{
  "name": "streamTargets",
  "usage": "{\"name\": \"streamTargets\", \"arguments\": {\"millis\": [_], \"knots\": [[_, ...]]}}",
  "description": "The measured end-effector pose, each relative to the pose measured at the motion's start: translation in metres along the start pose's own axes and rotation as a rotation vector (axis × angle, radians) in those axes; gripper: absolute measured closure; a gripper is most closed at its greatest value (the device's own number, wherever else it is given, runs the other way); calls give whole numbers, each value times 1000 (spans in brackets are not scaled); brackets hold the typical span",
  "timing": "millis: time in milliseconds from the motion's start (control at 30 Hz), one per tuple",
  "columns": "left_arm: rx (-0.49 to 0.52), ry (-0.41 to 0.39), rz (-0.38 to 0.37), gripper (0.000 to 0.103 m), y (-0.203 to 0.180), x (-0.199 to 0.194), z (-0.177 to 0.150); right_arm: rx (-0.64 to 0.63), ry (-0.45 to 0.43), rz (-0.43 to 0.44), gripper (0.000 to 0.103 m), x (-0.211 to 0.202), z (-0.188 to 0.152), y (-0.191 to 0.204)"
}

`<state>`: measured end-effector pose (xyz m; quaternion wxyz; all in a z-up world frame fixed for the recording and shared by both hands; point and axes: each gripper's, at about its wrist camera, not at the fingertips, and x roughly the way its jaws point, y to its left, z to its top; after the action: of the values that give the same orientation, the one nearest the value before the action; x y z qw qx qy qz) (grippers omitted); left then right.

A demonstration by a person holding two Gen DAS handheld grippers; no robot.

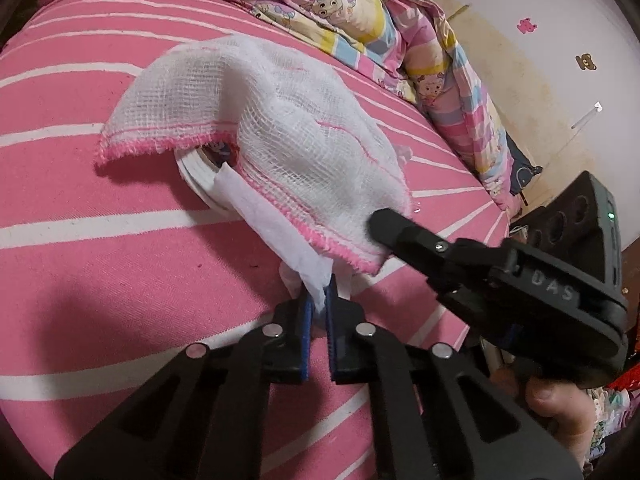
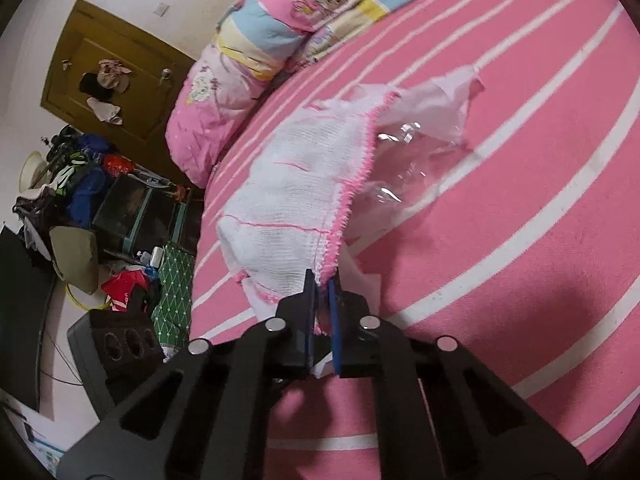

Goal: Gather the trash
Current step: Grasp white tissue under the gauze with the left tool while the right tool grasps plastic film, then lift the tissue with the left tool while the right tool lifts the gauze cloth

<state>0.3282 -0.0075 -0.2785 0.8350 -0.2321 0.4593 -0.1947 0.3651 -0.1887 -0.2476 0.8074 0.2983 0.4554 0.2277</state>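
While both grippers pinch it, gauze cloth (image 1: 280, 120) covers tape roll (image 1: 196, 176).

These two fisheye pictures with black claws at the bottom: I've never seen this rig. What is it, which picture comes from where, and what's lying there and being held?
No robot here: a person holds a two-finger gripper in each hand, each with a camera looking along its fingers.

The left wrist view shows the left gripper shut on a white paper strip. The strip runs up under a gauze cloth with pink edging, beside a white tape roll that peeks out there. The other black tool entering from the right is the right gripper, at the cloth's corner.

The right wrist view shows that right gripper shut on the cloth. Clear crumpled plastic lies beside it.

Everything rests on a pink striped bed, with a cartoon quilt behind.
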Motion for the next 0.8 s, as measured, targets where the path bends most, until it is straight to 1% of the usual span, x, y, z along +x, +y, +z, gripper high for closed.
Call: {"name": "streamTargets", "arguments": {"millis": [67,233,367,500,633,700,800], "knots": [[2,-15,-7,101,-1,-6,2,-28,-41,23,97,-7,1,7],[1,-67,-35,102,0,-33,4,-114,-150,34,97,-34,4,33],[-4,-106,-46,102,3,-57,4,-198,-197,41,97,-47,13,70],[-23,-159,-59,102,11,-86,7,-250,-233,56,97,-57,31,109],[-56,-208,-60,102,24,-110,10,-309,-267,29,97,-66,51,144],[-74,-231,-61,102,31,-123,10,-329,-298,27,97,-77,61,162],[-87,-259,-63,102,39,-139,9,-368,-362,30,97,-97,66,185]]}}
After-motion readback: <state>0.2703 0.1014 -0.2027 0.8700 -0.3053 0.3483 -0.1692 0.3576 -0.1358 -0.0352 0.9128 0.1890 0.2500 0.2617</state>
